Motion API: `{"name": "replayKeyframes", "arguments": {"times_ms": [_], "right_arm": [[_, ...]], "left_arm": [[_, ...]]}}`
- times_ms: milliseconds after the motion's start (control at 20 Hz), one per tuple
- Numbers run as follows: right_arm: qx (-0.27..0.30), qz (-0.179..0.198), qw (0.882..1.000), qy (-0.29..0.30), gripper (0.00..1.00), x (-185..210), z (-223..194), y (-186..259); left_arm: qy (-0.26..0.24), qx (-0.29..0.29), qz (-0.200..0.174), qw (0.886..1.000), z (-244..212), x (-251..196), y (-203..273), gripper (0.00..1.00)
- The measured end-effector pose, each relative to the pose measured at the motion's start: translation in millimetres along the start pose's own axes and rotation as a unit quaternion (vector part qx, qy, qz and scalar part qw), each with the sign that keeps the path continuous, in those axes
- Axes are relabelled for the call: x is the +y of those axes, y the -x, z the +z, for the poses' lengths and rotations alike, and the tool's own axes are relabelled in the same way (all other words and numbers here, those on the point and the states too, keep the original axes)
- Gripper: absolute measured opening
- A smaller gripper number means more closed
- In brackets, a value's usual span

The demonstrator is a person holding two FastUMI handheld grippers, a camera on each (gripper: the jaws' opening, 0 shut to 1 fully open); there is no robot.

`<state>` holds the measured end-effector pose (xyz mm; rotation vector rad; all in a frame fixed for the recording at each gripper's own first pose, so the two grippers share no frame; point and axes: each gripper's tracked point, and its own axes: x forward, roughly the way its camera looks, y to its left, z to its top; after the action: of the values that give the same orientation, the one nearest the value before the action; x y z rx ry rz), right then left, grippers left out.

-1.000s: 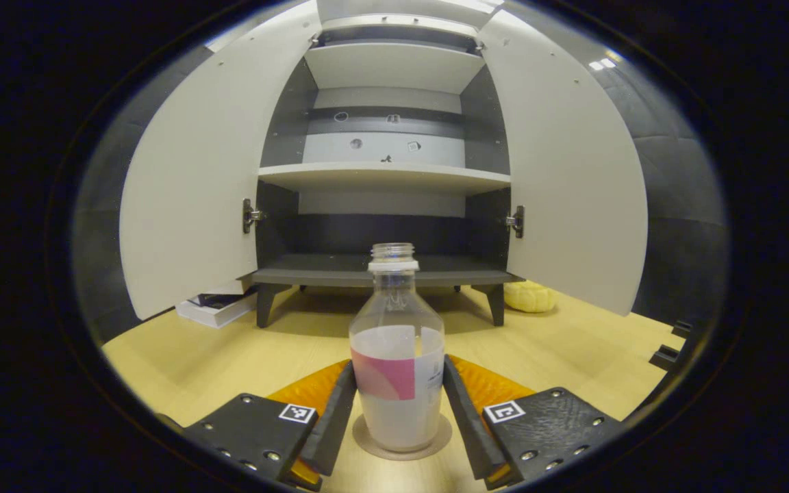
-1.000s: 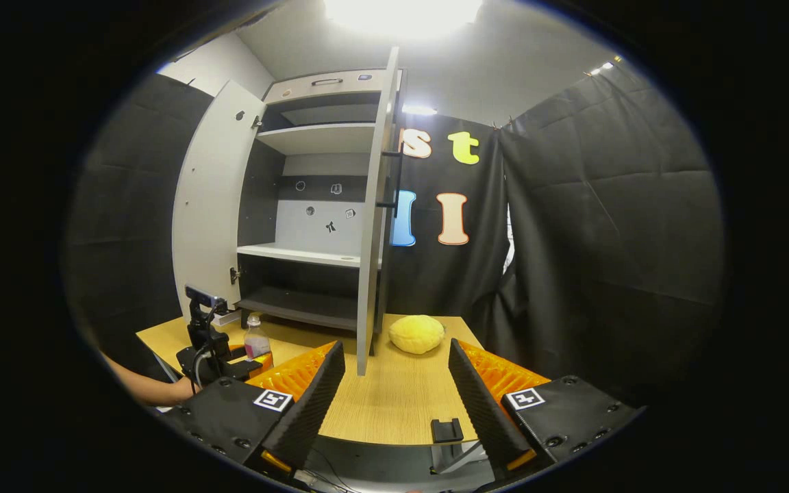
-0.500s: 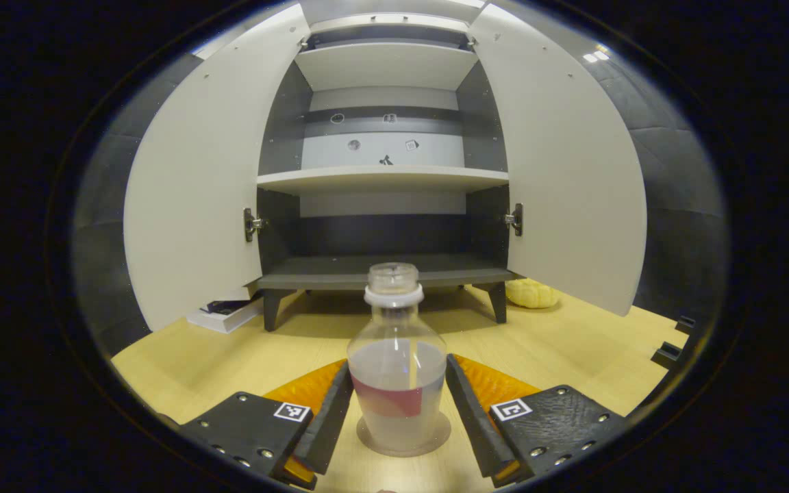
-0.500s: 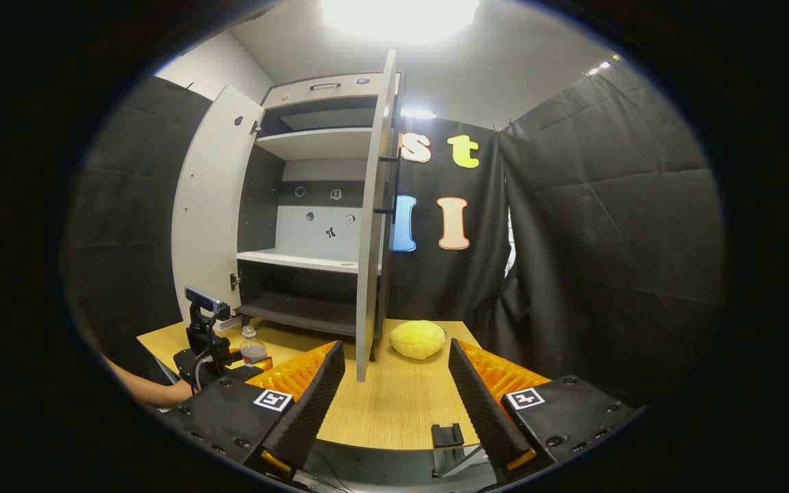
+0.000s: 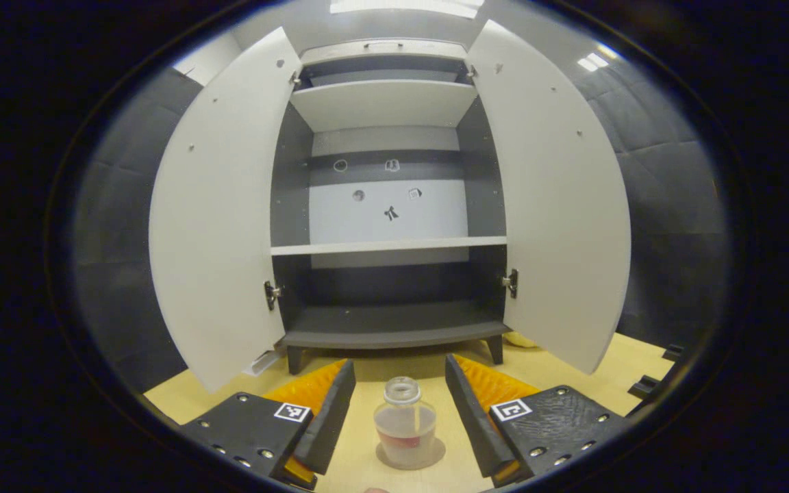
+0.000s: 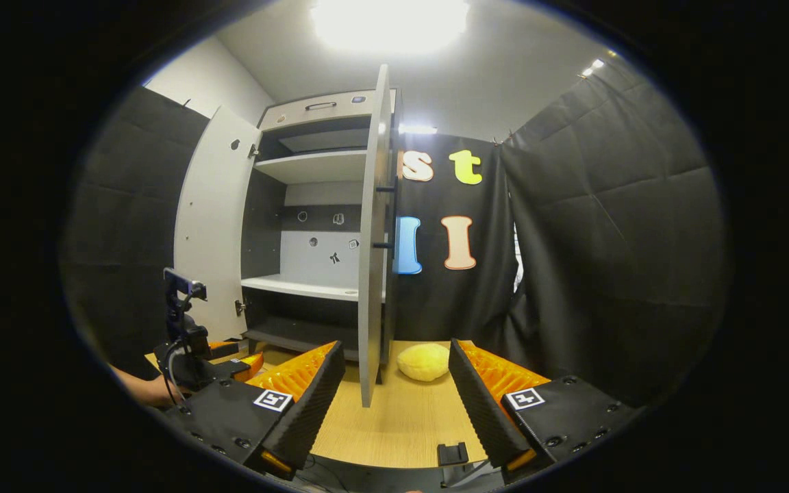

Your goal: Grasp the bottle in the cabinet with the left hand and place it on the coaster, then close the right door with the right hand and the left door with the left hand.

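Both fingers of the left gripper (image 5: 400, 411) had let go and lifted clear, jaws spread wide with the bottle (image 5: 405, 424) standing free below and between them, upright on the coaster (image 5: 435, 457). That read as the placement done. Over on the right gripper (image 6: 396, 390), jaws were spread on nothing, lined up just short of the right door (image 6: 372, 239), which stood open; the left door (image 5: 220, 212) too. Door-closing looked next.

The light wooden surface (image 5: 559, 373) carries the open cabinet (image 5: 387, 335) on short legs, a round coaster (image 5: 435, 453) with the bottle (image 5: 405, 428) upright on it, and a yellow lumpy object (image 6: 423, 361) beside the cabinet.
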<state>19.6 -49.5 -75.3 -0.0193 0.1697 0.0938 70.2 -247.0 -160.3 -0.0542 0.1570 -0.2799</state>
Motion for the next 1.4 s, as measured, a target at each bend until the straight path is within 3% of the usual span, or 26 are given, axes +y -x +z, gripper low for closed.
{"name": "replayKeyframes", "arguments": {"times_ms": [250, 300, 400, 450, 500, 800, 1050, 1100, 1200, 1250, 1300, 1350, 1400], "right_arm": [[-0.026, -0.003, 0.999, -0.018, 0.97, -3, 17, -17], [-0.031, -0.006, 0.999, -0.021, 0.92, -4, 21, -19], [-0.036, -0.017, 0.999, -0.014, 0.92, -10, 27, -26], [-0.038, -0.023, 0.999, -0.008, 0.97, -13, 30, -30], [-0.041, -0.029, 0.999, -0.004, 0.92, -17, 32, -33], [-0.044, -0.052, 0.998, -0.015, 0.97, -20, 42, -49], [-0.049, -0.105, 0.993, -0.004, 0.97, -40, 51, -60], [-0.048, -0.116, 0.992, -0.003, 0.92, -43, 51, -62], [-0.043, -0.137, 0.99, -0.003, 0.97, -49, 51, -63], [-0.04, -0.145, 0.989, -0.004, 0.92, -50, 51, -65], [-0.037, -0.151, 0.988, -0.005, 0.97, -51, 49, -66], [-0.033, -0.156, 0.987, -0.006, 0.92, -51, 49, -67], [-0.03, -0.158, 0.987, -0.006, 0.97, -50, 48, -68]], "left_arm": [[-0.003, -0.022, 0.008, 1.0, 52, 18, 27, 0.8], [0.001, -0.026, 0.014, 1.0, 58, 24, 31, 0.8], [0.01, -0.03, 0.027, 0.999, 71, 39, 40, 0.8], [0.012, -0.032, 0.033, 0.999, 77, 48, 46, 0.8], [0.01, -0.035, 0.042, 0.998, 82, 59, 49, 0.8], [-0.014, -0.037, 0.088, 0.995, 86, 122, 78, 0.8], [0.007, -0.04, 0.131, 0.991, 87, 173, 92, 0.8], [0.008, -0.043, 0.141, 0.989, 90, 184, 94, 0.8], [0.007, -0.049, 0.158, 0.986, 94, 203, 98, 0.8], [0.006, -0.053, 0.165, 0.985, 96, 213, 101, 0.8], [0.005, -0.056, 0.17, 0.984, 98, 221, 102, 0.8], [0.003, -0.056, 0.175, 0.983, 98, 230, 104, 0.8], [0.0, -0.057, 0.18, 0.982, 99, 238, 106, 0.8]]}}
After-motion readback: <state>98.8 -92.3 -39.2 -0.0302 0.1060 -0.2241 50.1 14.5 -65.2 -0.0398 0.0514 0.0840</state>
